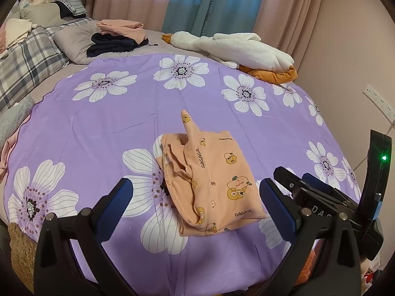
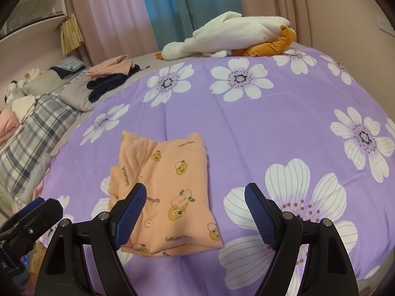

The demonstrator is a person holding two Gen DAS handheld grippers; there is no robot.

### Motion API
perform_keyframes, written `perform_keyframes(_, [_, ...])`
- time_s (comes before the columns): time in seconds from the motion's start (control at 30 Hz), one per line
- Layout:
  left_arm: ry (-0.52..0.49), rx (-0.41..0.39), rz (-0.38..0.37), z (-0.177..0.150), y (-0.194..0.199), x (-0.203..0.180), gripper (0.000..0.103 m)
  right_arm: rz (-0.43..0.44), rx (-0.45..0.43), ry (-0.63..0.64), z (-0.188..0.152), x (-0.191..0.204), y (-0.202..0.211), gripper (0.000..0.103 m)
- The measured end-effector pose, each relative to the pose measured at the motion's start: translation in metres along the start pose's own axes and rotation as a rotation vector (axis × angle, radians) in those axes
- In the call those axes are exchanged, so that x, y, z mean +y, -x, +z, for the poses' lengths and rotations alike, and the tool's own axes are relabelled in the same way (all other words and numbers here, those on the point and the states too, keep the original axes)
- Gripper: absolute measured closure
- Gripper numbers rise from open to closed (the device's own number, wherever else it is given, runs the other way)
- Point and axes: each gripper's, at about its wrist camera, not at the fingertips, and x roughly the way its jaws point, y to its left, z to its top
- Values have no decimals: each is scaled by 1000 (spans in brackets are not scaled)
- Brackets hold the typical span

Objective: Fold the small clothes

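Note:
A small peach garment (image 1: 212, 180) printed with cartoon fruit and "GAGAGA" lies folded into a rough rectangle on the purple flowered sheet (image 1: 148, 113); one narrow flap sticks out at its far end. In the right wrist view the same garment (image 2: 163, 187) lies just ahead and left of centre. My left gripper (image 1: 195, 197) hovers over its near end, open, blue pads apart with nothing between them. My right gripper (image 2: 195, 212) is open too, its left finger (image 2: 130, 217) over the garment's near left part, not pressing it. The right gripper's body (image 1: 321, 192) shows in the left wrist view.
A white plush goose (image 1: 232, 46) with orange feet lies at the far edge of the bed. Folded pink and navy clothes (image 1: 116, 37) sit on a grey pillow at the far left, beside a plaid pillow (image 1: 27, 61). Curtains hang behind; a wall with a socket strip (image 1: 377, 101) is at right.

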Motion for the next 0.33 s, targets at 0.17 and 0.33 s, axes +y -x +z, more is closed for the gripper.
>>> perform_keyframes(0.17, [-1, -5, -8, 1, 2, -1, 1, 0, 1, 4, 0, 0, -2, 22])
perform_keyframes(0.33, [-7, -6, -16, 2, 5, -1, 1, -3, 2, 9, -1, 1, -3, 22])
